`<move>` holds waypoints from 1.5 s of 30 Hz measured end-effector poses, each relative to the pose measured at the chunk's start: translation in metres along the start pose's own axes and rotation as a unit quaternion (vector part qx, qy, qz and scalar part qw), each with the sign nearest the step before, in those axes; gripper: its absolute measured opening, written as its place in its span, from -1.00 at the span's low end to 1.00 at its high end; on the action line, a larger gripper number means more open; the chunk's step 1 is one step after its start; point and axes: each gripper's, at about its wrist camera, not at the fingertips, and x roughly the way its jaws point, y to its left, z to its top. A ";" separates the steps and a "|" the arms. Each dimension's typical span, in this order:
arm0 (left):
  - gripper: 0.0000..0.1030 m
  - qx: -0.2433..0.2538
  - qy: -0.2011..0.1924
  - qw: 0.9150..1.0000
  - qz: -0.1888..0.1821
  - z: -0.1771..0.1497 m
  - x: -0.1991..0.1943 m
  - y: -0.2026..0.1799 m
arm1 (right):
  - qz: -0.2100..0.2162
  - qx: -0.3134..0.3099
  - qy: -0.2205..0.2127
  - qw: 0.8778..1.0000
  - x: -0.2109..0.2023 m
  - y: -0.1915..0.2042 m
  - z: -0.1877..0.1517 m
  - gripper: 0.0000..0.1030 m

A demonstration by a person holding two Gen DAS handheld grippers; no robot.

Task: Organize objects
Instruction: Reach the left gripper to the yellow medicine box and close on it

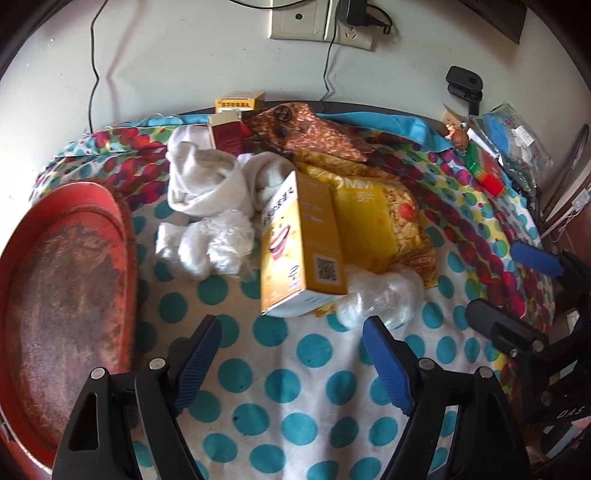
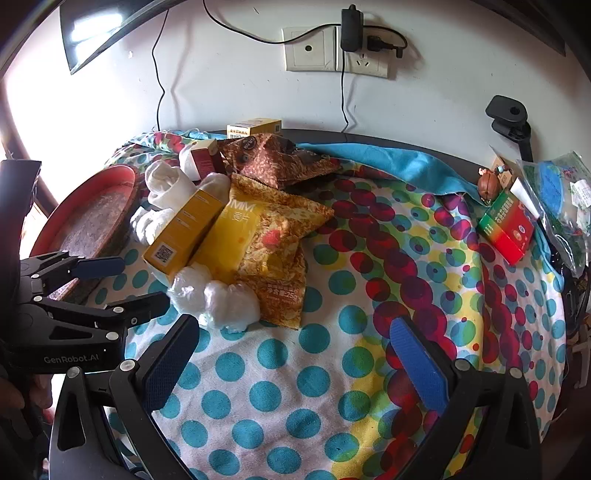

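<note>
A pile of things lies on a polka-dot cloth (image 1: 288,387). A yellow box (image 1: 301,243) leans on a yellow snack bag (image 1: 373,229); both show in the right wrist view, the box (image 2: 184,229) left of the bag (image 2: 266,243). A brown snack bag (image 1: 306,129), white cloths (image 1: 207,181) and crumpled clear plastic (image 1: 380,295) lie around them. A red tray (image 1: 62,280) sits at the left. My left gripper (image 1: 291,339) is open and empty, just short of the yellow box. My right gripper (image 2: 295,343) is open and empty, near the plastic wads (image 2: 218,299).
A red-green box (image 2: 508,225), a small figurine (image 2: 489,184) and a plastic packet (image 2: 561,199) lie at the right edge. Small boxes (image 1: 240,101) stand at the back by the wall with sockets and cables (image 1: 325,22). A black clamp (image 2: 511,118) sits back right.
</note>
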 end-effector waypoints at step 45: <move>-0.11 0.000 0.034 0.999 -0.031 0.029 0.027 0.013 | 0.060 0.013 0.031 0.998 0.034 0.008 -0.009 1.00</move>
